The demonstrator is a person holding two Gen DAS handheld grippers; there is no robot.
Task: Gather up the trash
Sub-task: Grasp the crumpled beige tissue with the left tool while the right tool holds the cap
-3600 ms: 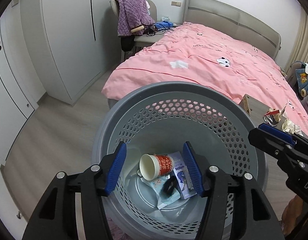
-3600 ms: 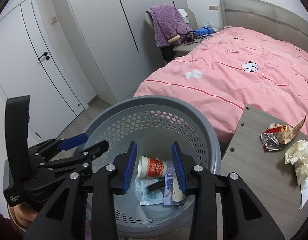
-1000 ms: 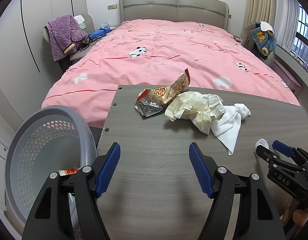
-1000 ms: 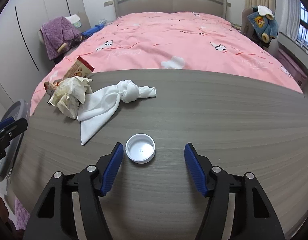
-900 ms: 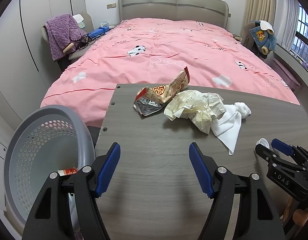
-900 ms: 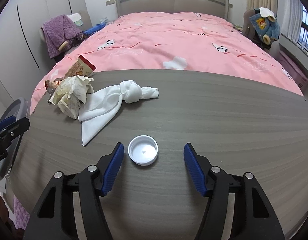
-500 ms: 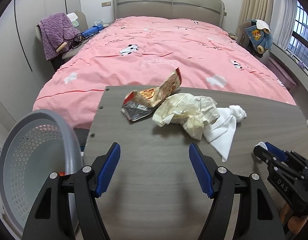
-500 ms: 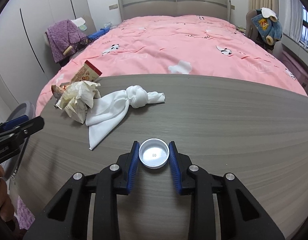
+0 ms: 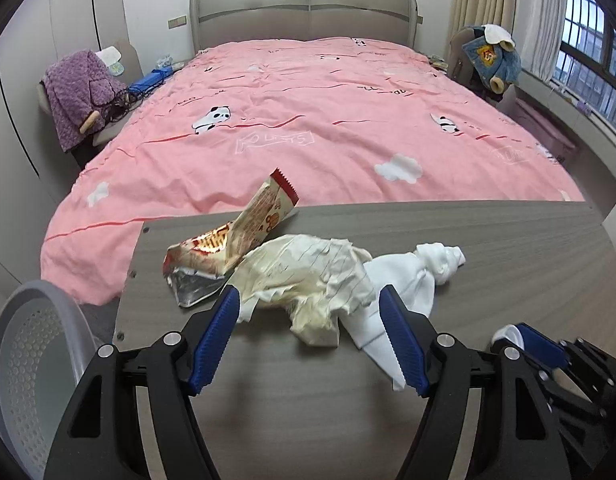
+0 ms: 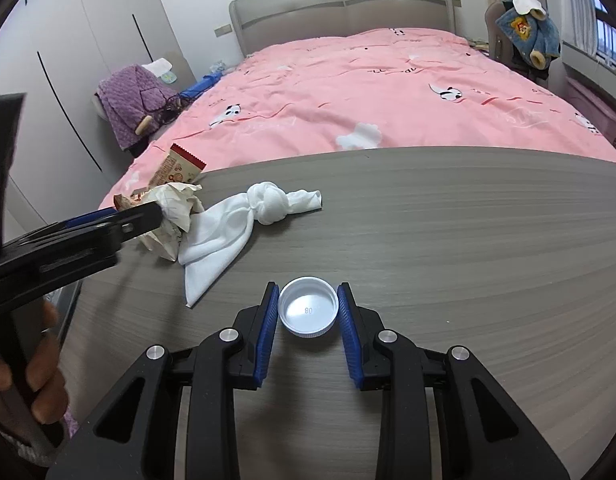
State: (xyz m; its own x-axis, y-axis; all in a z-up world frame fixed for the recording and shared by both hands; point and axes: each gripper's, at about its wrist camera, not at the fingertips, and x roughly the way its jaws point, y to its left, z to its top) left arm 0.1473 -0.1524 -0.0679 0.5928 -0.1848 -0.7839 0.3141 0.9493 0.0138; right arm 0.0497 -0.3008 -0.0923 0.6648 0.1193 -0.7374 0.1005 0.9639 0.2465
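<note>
— Tool, right (image 10: 308, 312): mine, clamped on white cap (image 10: 308, 307), on counter (image 10: 467, 240).
— Left tool (image 9: 309, 330)?
— Mine, spread wide, holding nothing, at crumpled paper (image 9: 308, 280).

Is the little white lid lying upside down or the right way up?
Upside down. The white lid shows its hollow inside with a small number, rim facing up, flat on the table between the right gripper fingers.

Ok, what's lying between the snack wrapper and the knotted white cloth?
The crumpled paper sits between the snack wrapper and the knotted white cloth, touching both; the left wrist view shows it best.
</note>
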